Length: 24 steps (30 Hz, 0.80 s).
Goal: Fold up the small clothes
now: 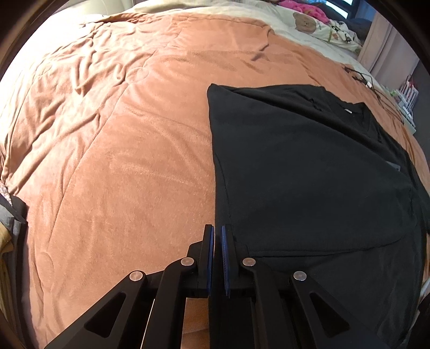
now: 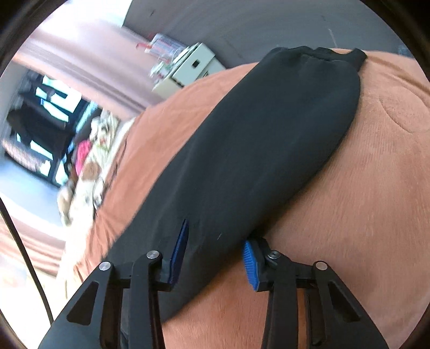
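Observation:
A black garment (image 1: 295, 161) lies flattened on the orange blanket (image 1: 121, 161), right of centre in the left wrist view. At the garment's near left edge my left gripper (image 1: 217, 228) is shut, and black cloth passes between its blue pads. The right wrist view is rolled sideways and shows the same garment (image 2: 268, 134) as a long dark strip across the blanket (image 2: 362, 188). My right gripper (image 2: 216, 233) straddles the strip's near end. One pad (image 2: 178, 255) lies against the cloth. The other pad (image 2: 251, 265) meets only the cloth's edge, with blanket showing beside it.
Cream bedding with a bear print (image 1: 303, 21) and a pink item (image 1: 303, 10) lie at the bed's far end. A thin dark cable (image 1: 360, 77) crosses the blanket past the garment. A white box (image 2: 193, 67) stands on the grey floor off the bed.

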Each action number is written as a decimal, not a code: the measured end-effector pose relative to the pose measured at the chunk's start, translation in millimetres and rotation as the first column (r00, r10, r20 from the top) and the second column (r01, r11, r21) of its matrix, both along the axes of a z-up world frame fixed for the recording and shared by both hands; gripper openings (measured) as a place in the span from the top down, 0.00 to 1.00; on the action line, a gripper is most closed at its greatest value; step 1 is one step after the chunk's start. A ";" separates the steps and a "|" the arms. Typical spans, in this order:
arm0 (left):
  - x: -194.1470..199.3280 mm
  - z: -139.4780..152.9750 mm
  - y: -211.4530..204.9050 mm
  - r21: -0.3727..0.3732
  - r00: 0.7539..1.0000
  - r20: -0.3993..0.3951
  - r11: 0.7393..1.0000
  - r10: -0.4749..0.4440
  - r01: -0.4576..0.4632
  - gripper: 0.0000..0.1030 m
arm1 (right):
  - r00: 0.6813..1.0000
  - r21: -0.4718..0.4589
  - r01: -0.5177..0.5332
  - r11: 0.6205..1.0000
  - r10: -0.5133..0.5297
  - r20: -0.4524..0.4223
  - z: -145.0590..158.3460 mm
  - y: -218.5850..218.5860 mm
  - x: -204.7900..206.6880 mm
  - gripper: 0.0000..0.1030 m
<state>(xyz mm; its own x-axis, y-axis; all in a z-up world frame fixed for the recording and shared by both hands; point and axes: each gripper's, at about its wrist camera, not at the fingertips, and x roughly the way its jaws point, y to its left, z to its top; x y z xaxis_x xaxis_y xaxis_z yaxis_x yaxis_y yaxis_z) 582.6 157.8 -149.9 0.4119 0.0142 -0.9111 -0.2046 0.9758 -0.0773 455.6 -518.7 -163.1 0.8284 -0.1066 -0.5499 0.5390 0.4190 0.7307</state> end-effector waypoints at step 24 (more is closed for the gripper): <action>-5.5 26.4 -4.5 -0.054 0.997 0.072 0.998 -0.007 0.010 0.55 | 0.945 -0.187 -0.220 0.957 0.257 0.201 82.1 114.2 -26.5 0.97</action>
